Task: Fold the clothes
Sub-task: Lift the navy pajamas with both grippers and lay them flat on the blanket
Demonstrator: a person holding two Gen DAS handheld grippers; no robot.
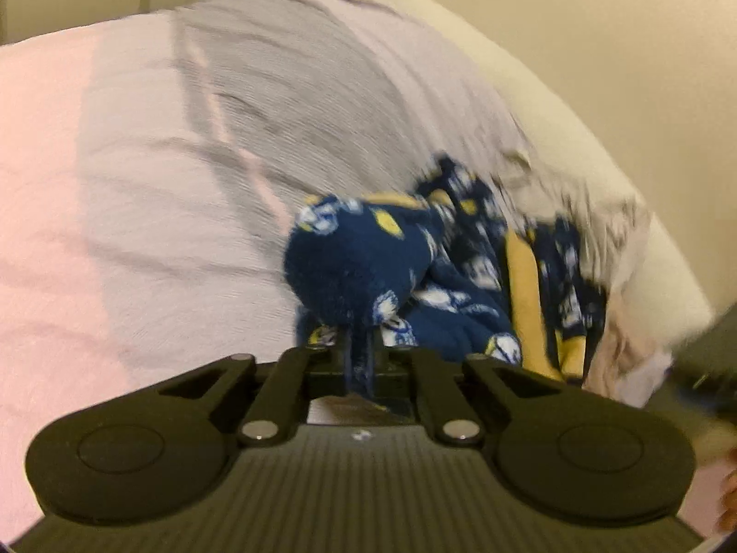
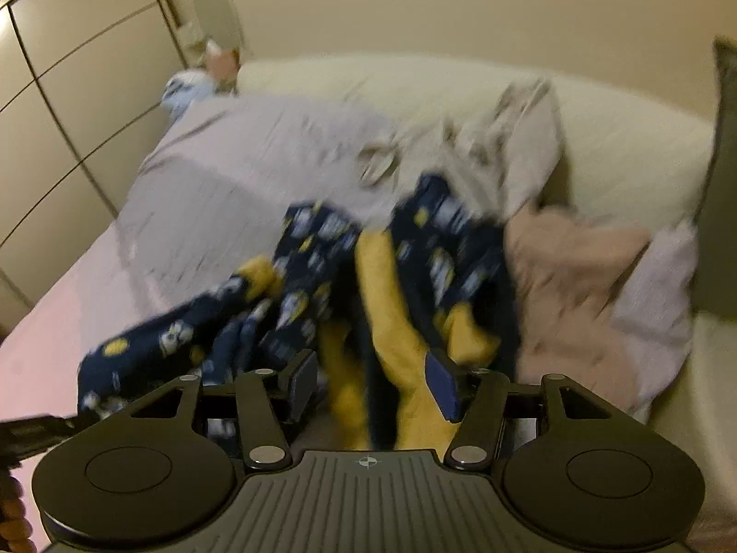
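A navy fleece garment (image 1: 368, 253) with white and yellow prints and a yellow lining lies bunched on the bed. My left gripper (image 1: 359, 350) is shut on a fold of it, with navy fabric pinched between the closed fingers and hanging down behind them. In the right wrist view the same garment (image 2: 299, 285) spreads across the middle, blurred. My right gripper (image 2: 371, 359) stands open. The yellow lining (image 2: 391, 322) runs loosely between its two fingers, and the pads do not press on it.
The bed has a pink sheet (image 1: 46, 184) and a grey cover (image 1: 276, 92). A heap of beige and pale pink clothes (image 2: 566, 276) lies right of the garment, against a cream headboard (image 2: 622, 152). Wardrobe doors (image 2: 69, 69) stand at the left.
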